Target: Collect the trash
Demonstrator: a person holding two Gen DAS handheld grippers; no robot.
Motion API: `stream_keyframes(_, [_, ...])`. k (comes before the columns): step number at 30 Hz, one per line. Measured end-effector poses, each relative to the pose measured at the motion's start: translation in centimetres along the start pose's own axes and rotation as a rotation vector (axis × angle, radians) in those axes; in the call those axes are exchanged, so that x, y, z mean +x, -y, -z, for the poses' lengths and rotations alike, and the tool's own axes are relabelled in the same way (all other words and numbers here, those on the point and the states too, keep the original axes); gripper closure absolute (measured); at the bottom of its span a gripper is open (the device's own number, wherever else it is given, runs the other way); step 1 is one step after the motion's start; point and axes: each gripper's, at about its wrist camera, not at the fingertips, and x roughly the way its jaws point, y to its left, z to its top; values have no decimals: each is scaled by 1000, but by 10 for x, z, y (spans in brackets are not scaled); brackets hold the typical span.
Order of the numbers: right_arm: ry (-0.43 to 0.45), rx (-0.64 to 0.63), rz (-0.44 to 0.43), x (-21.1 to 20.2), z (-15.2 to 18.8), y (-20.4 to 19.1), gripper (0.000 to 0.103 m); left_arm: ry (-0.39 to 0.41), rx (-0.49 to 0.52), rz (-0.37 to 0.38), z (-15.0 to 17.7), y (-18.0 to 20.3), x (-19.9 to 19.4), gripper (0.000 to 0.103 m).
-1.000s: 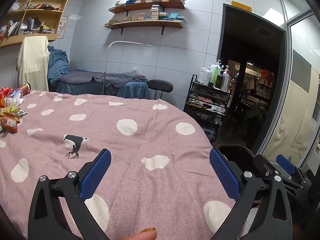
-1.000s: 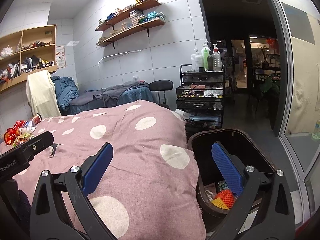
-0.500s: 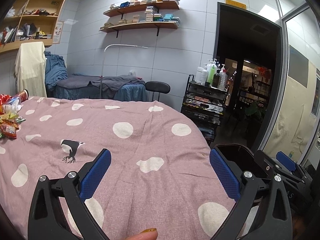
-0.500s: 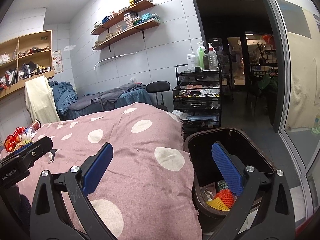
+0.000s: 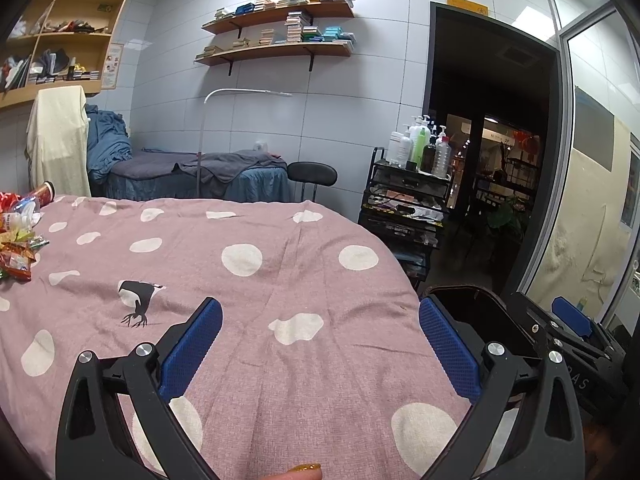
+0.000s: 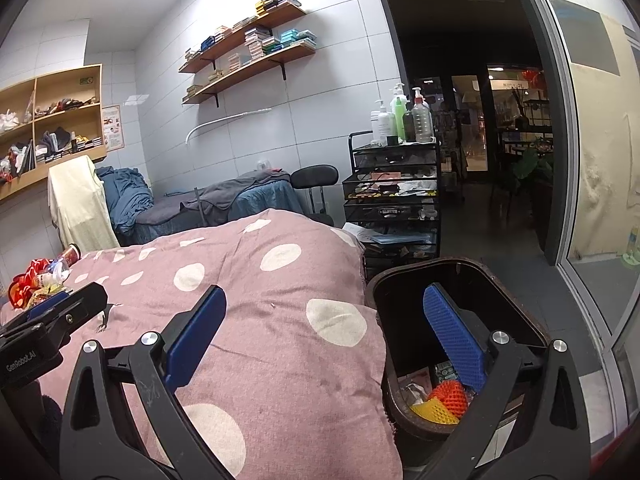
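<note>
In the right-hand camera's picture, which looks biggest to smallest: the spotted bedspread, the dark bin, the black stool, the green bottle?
1. Spotted bedspread
2. Dark bin, close to the camera
3. Black stool
4. Green bottle; both far off, so true sizes are unsure.

L cam low over bedspread (image 5: 280, 272), R cam nearer bin (image 6: 456, 312), both share shelves

Pink polka-dot bed cover (image 5: 280, 280) — snack wrappers (image 5: 18, 248) at far-left edge

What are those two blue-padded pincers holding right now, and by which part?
Nothing. The left gripper gapes open over the pink spotted bedspread, and the right gripper is open and empty beside the dark brown trash bin.
</note>
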Motion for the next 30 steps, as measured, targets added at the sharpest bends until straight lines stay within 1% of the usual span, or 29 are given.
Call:
stream_keyframes(5, [14,-10,1,-2,-1,-1,5,0,0,1,-1,0,0,5])
stream_keyframes(20, [-3,4,-3,1,-1,-1,5,12,-5,-9,-1,-2,-2,5])
stream_keyframes(30, [-3,10,-2,1,-1,-2,5,13,4,-2,-1,0,-3,5])
